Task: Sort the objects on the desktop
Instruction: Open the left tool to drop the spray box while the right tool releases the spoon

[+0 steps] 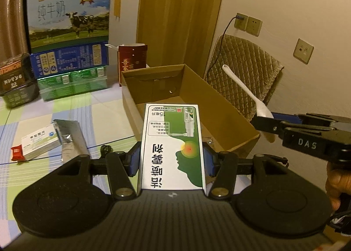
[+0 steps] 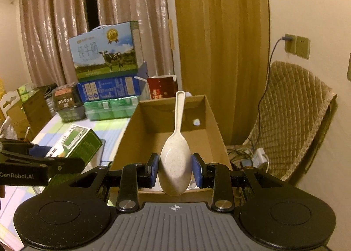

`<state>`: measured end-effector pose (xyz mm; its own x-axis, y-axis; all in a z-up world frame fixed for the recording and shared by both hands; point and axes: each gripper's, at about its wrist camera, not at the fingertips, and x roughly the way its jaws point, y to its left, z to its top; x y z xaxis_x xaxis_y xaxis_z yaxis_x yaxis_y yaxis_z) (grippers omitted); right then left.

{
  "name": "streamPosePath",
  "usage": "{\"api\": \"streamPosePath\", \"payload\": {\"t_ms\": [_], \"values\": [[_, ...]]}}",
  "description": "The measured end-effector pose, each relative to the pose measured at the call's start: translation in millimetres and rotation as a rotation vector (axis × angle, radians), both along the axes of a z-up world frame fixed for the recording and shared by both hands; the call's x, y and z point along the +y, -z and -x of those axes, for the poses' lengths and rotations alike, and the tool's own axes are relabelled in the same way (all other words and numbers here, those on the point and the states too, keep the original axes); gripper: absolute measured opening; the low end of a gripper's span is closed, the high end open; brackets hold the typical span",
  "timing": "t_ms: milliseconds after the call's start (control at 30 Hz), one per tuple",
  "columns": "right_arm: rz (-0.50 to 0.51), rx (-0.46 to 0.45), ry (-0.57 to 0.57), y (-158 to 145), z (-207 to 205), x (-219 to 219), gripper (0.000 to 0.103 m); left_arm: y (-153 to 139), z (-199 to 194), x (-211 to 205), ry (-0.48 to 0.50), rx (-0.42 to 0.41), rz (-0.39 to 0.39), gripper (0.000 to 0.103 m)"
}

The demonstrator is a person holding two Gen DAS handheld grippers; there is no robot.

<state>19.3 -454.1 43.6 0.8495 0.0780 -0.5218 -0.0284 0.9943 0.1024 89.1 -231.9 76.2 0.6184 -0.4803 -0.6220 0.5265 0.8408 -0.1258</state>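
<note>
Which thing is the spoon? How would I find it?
Find the big open cardboard box on the table. Just in front of it, the right gripper pinches a pale speckled spoon by its bowl, handle pointing up. It's the only rounded thing; the left gripper holds a flat green-and-white box.

A: What does the right gripper (image 2: 175,168) have?

B: A speckled cream spoon (image 2: 175,159), clamped by its bowl between the blue pads (image 2: 155,168), handle pointing away over the open cardboard box (image 2: 210,119).

A: And at the left edge?

B: The left gripper (image 2: 54,166) reaches in, with a green and white carton (image 2: 79,143) at its tip; whether it grips the carton I cannot tell. Stacked milk cartons (image 2: 105,53) stand on the table (image 2: 109,128) behind.
</note>
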Motion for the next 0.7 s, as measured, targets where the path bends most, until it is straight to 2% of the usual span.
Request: {"api": "streamPosePath", "payload": {"t_ms": [700], "values": [[0.015,0.061,0.004,20.1,-43.2,-20.1,0.03,17.0,-42.7,-38.1,0.033,0.043,0.014,0.05]]}}
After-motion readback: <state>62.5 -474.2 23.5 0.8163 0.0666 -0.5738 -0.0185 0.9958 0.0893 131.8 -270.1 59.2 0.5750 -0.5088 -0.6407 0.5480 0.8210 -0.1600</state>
